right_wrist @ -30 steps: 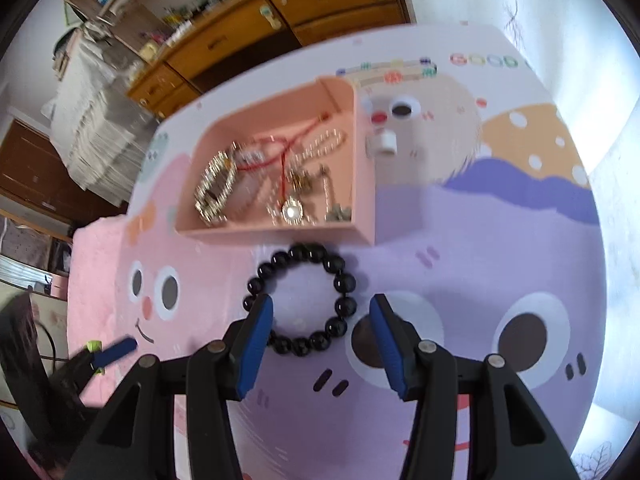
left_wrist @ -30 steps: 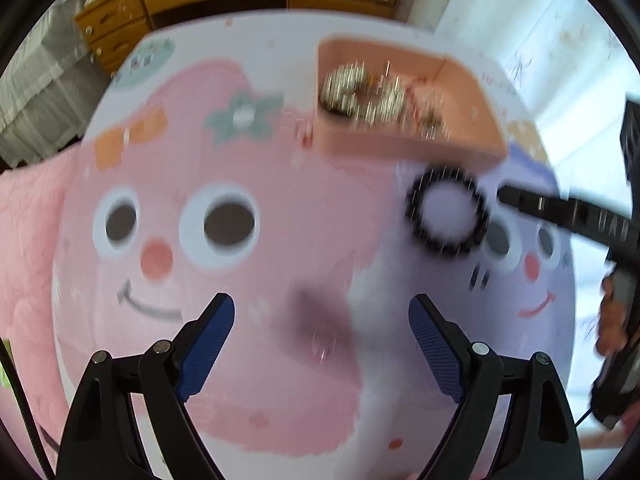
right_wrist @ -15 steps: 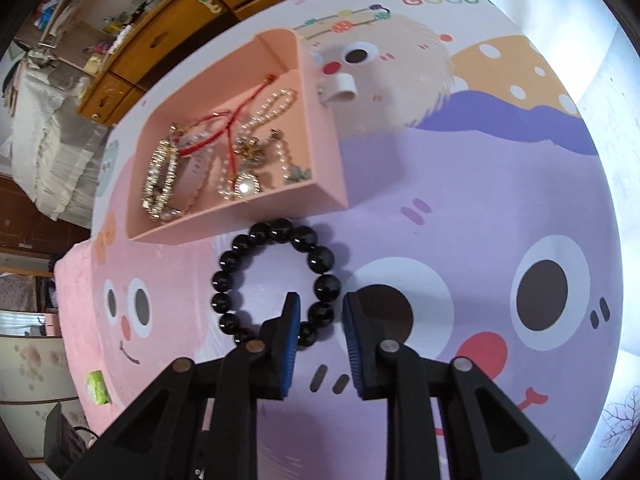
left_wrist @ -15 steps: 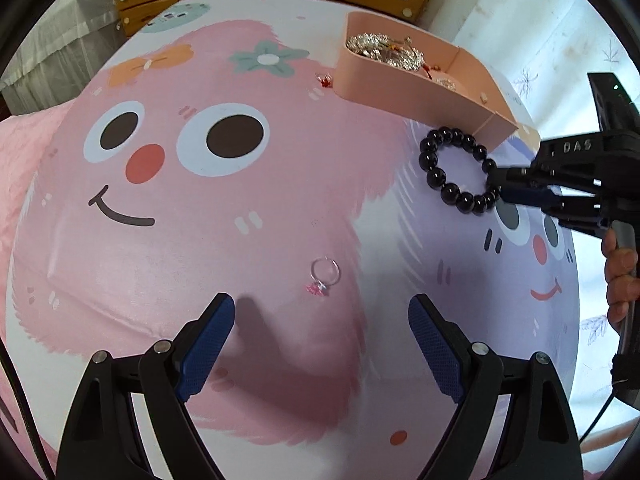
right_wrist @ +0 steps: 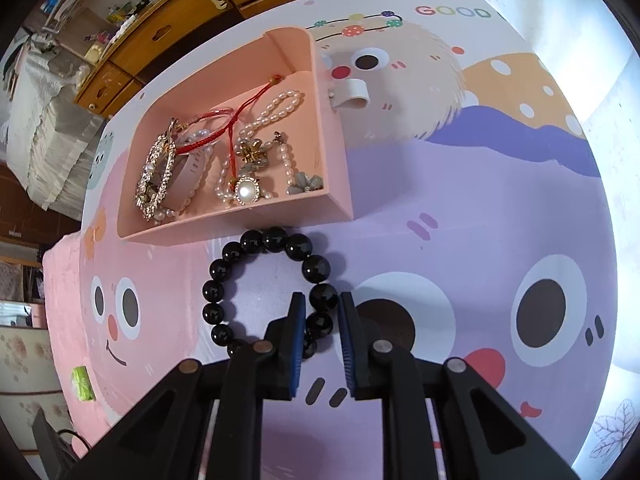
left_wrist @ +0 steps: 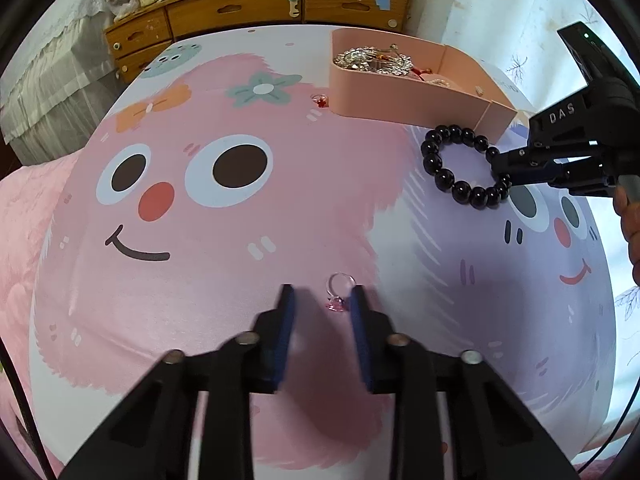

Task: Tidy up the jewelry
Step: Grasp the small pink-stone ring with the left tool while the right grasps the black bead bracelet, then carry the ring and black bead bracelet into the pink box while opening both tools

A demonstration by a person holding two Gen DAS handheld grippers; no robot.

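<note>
A black bead bracelet (right_wrist: 264, 288) lies on the cartoon mat just in front of a pink tray (right_wrist: 332, 168) that holds several pearl, gold and red-cord pieces. My right gripper (right_wrist: 322, 308) is shut on the black bead bracelet's near-right beads; the bracelet (left_wrist: 460, 168) and that gripper (left_wrist: 500, 168) also show in the left wrist view. A small silver ring with a pink stone (left_wrist: 339, 292) lies on the mat. My left gripper (left_wrist: 322, 300) is half closed, its fingers either side of the ring; the right finger seems to touch the stone.
A small red ring (left_wrist: 320, 100) lies by the tray's (left_wrist: 400, 96) left corner. A white clip (right_wrist: 352, 94) lies right of the tray. Wooden drawers (left_wrist: 260, 12) stand beyond the mat. A green object (right_wrist: 82, 384) lies at the mat's left edge.
My left gripper moved down over the pink-stone ring and its jaws narrowed a lot. My right gripper stayed clamped on the black bracelet and came slightly nearer.
</note>
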